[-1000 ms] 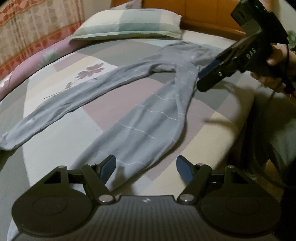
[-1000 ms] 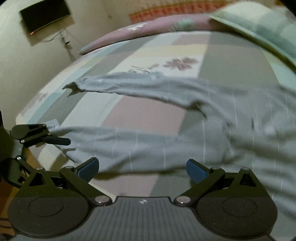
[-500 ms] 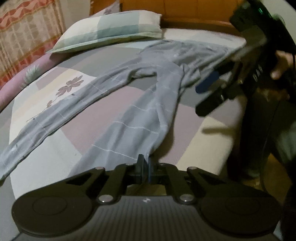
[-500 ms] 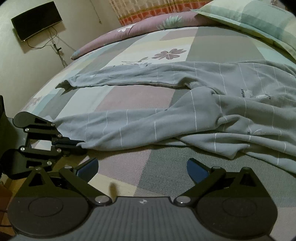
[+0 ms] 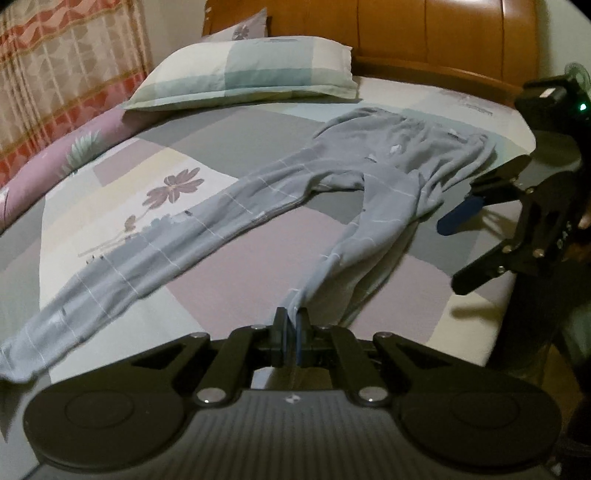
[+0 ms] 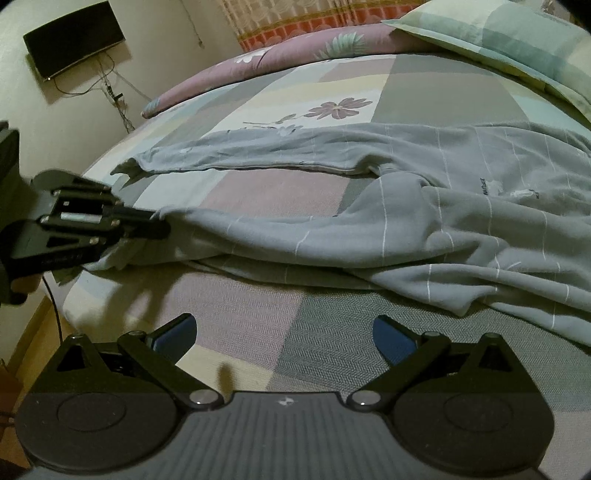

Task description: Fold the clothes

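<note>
My left gripper [image 5: 291, 334] is pressed tight together, pinching the cuff end of one leg of the grey pants [image 5: 369, 173]; the fabric runs up from between the pads and lifts off the bed [image 5: 258, 229] near the grip. In the right wrist view that same gripper [image 6: 159, 227] shows at the left edge, closed on the bunched cuff, w/ the leg stretched from it toward the waist. My right gripper [image 6: 284, 338] is spread wide, blue pads well apart, nothing between them; it hovers over bare bedsheet just short of the pants' near edge, not touching cloth. From the left wrist view it sits at the right side, [image 5: 458, 254] fingers open, one blue pad near the waist/hip area; can't tell if that pad touches the fabric.

Pants lie on the patchwork sheet, waist toward the wooden headboard [image 5: 406, 33], thin white stripes across the legs. The other leg lies flat, angled away across the flower print, cuff near the far edge of the bed. Pillow [image 5: 243, 70] sits beyond the waist, apart from the pants. No containers in sight.
</note>
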